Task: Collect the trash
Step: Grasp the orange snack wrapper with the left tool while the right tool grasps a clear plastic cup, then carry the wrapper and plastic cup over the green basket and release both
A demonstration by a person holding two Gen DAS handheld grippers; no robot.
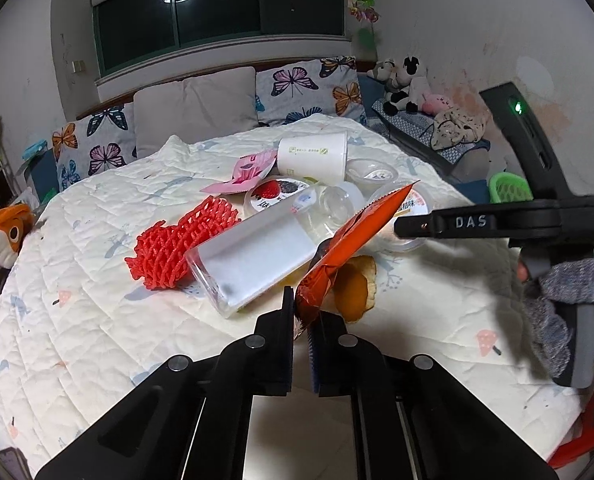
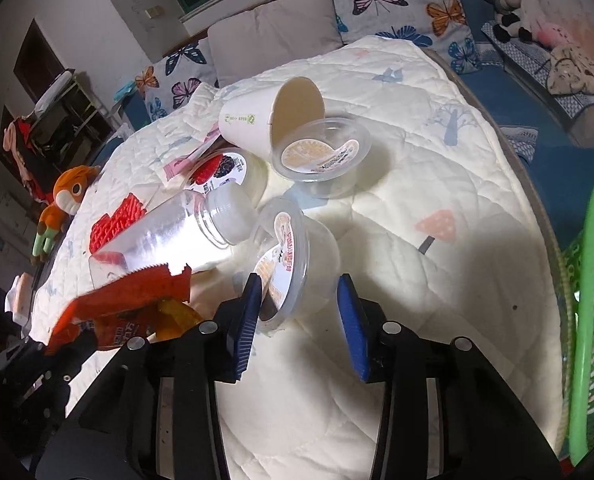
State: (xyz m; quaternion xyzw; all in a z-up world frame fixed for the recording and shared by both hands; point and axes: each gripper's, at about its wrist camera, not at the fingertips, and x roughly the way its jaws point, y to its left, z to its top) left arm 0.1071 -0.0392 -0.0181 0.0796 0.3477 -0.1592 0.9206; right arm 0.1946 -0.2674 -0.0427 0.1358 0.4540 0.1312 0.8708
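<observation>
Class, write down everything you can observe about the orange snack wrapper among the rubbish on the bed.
The orange snack wrapper is a crinkled, glossy foil-like packet, orange-red with a darker printed lower part and a torn, jagged top edge. It looks flattened and empty. The left tool is shut on its lower end, so it stands tilted, its torn end pointing up and right. It hangs above the quilt, in front of the clear plastic bottle and a piece of orange peel.

The wrapper (image 1: pixel 349 240) is glossy orange foil, crinkled. The bottle (image 1: pixel 253 260) and cups (image 2: pixel 297 264) are clear, shiny plastic. The net (image 1: pixel 177 248) is red foam mesh. The quilt (image 1: pixel 97 320) is matt stitched cloth; the basket (image 2: pixel 593 320) is perforated green plastic.
</observation>
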